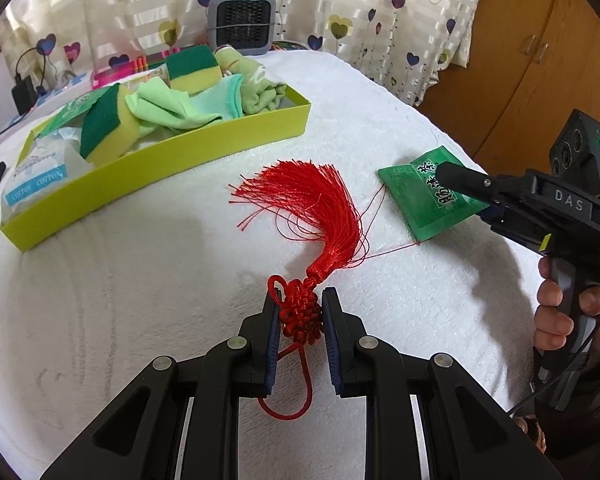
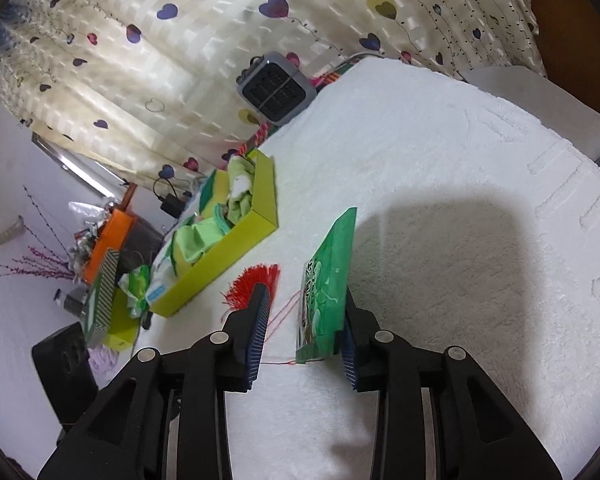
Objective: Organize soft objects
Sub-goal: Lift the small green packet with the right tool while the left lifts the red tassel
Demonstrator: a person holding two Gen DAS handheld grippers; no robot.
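A red tassel (image 1: 316, 208) with a knotted head (image 1: 302, 314) lies on the white towel. My left gripper (image 1: 301, 312) has its fingers close on either side of the knot, touching it. A green sachet (image 1: 428, 196) with Chinese print lies to the right. My right gripper (image 2: 305, 332) is open around it: the sachet (image 2: 326, 292) leans against the right finger with a gap to the left finger. A yellow-green tray (image 1: 204, 148) at the back left holds sponges, green cloths and cotton packs.
A grey fan heater (image 1: 242, 22) stands at the far edge by the heart-print curtain. A wooden cabinet (image 1: 540, 60) is at the right. Boxes and clutter (image 2: 104, 280) sit beyond the towel's left edge.
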